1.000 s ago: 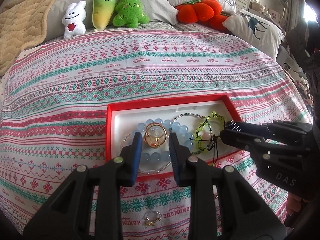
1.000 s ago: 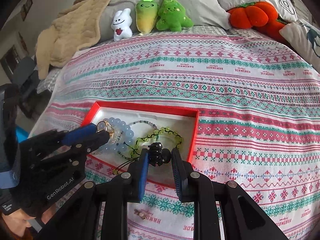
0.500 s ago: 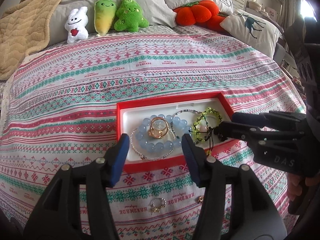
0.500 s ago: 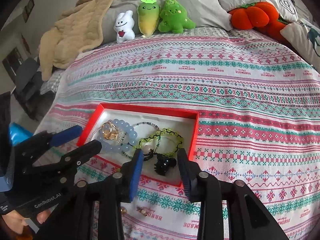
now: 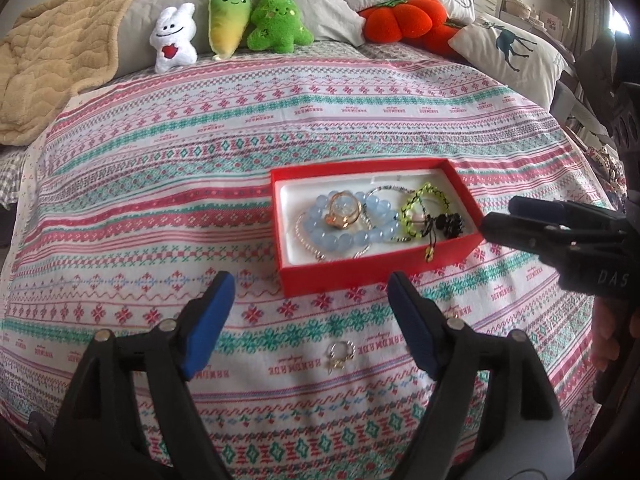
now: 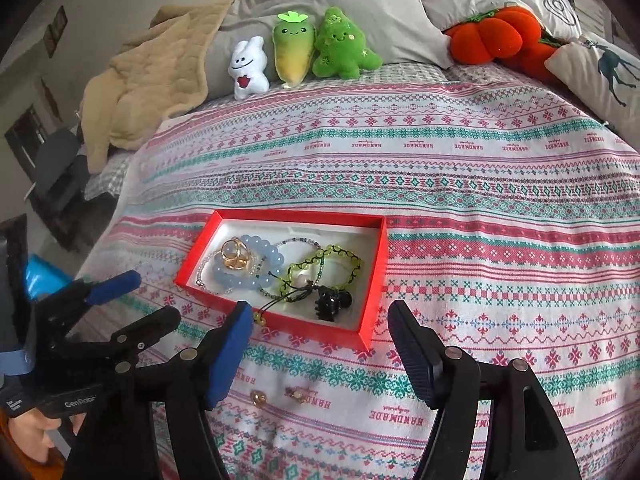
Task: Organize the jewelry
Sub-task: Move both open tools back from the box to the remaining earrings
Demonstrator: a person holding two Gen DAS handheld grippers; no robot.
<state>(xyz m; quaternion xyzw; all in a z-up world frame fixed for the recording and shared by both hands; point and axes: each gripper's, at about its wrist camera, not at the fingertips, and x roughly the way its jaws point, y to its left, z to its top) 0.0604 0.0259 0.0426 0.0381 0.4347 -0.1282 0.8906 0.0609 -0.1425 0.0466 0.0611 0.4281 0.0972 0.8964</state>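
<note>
A red jewelry box (image 5: 320, 280) (image 6: 372, 276) lies on the patterned bedspread. Inside lie a blue bead bracelet (image 5: 348, 238) (image 6: 276, 258), gold rings (image 5: 342, 216) (image 6: 236, 258), a green bead bracelet (image 5: 416, 210) (image 6: 340, 258) and a black hair clip (image 5: 450, 224) (image 6: 334, 302). A ring (image 5: 339, 354) lies loose on the bedspread between my left fingers. Two small gold pieces (image 6: 258, 398) (image 6: 298, 394) lie before the box. My left gripper (image 5: 310, 320) (image 6: 134, 294) is open and empty, short of the box. My right gripper (image 6: 320, 352) (image 5: 498, 218) is open and empty.
Three plush toys (image 5: 228, 26) (image 6: 296, 50), grey pillows, an orange pumpkin cushion (image 5: 400, 16) (image 6: 492, 34) and a deer pillow (image 5: 516, 46) line the bed's far end. A beige blanket (image 5: 52, 60) (image 6: 152, 80) lies at the far left.
Both grippers opened and drew back from the box. The left let go of the gold rings and the right let go of the black hair clip; both pieces now lie in the box.
</note>
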